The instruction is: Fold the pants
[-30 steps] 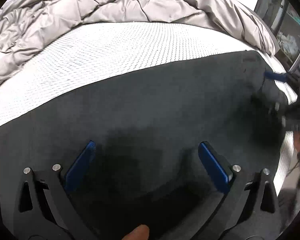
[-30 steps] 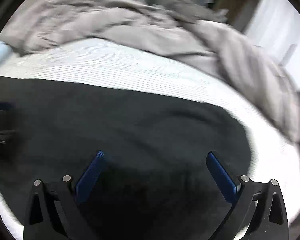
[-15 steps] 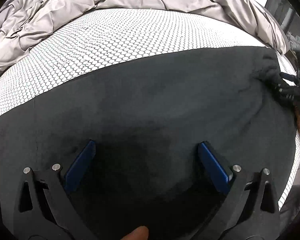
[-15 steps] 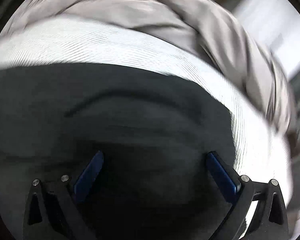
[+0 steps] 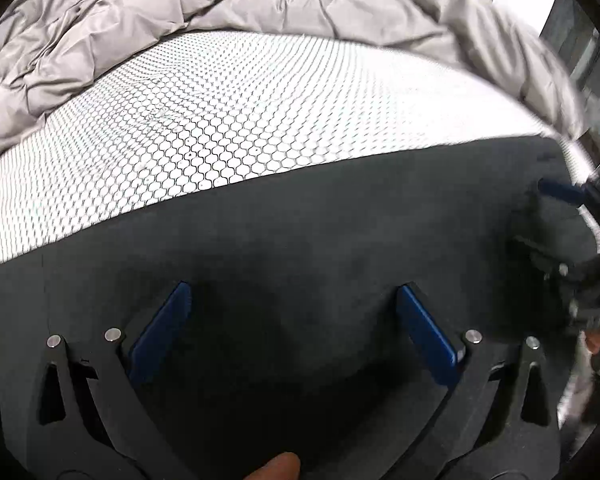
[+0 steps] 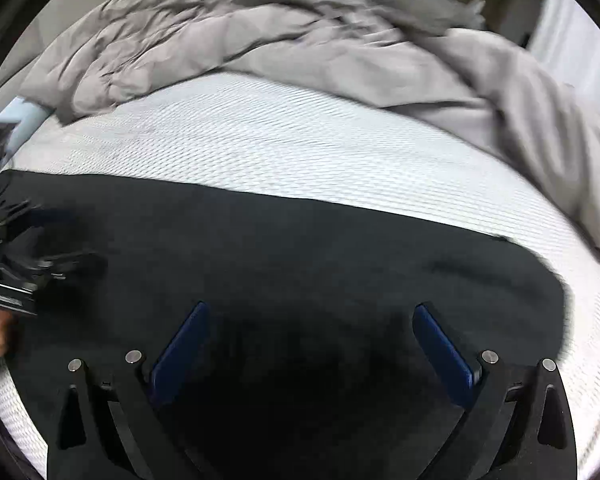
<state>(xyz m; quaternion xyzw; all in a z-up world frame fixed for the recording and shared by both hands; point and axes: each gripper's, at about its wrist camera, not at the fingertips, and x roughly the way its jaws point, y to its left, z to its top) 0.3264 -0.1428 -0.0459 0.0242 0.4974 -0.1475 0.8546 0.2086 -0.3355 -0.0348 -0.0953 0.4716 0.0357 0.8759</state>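
Hovering both tongs over pants (image 5: 320, 248), blades apart, gripping nothing.
Pants lying w/ long axis left–right across bed (image 5: 228, 120), directly under left tongs (image 5: 292, 332) & right tongs (image 6: 312, 344); both equally near.

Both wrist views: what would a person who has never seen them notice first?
The large black soft pants fill the lower half of each view, lying flat on the white honeycomb-patterned mattress. Behind them, a crumpled grey quilted duvet is heaped along the far side of the bed. The left tool and the right tool both stand open above the dark cloth, blue pads spread wide.
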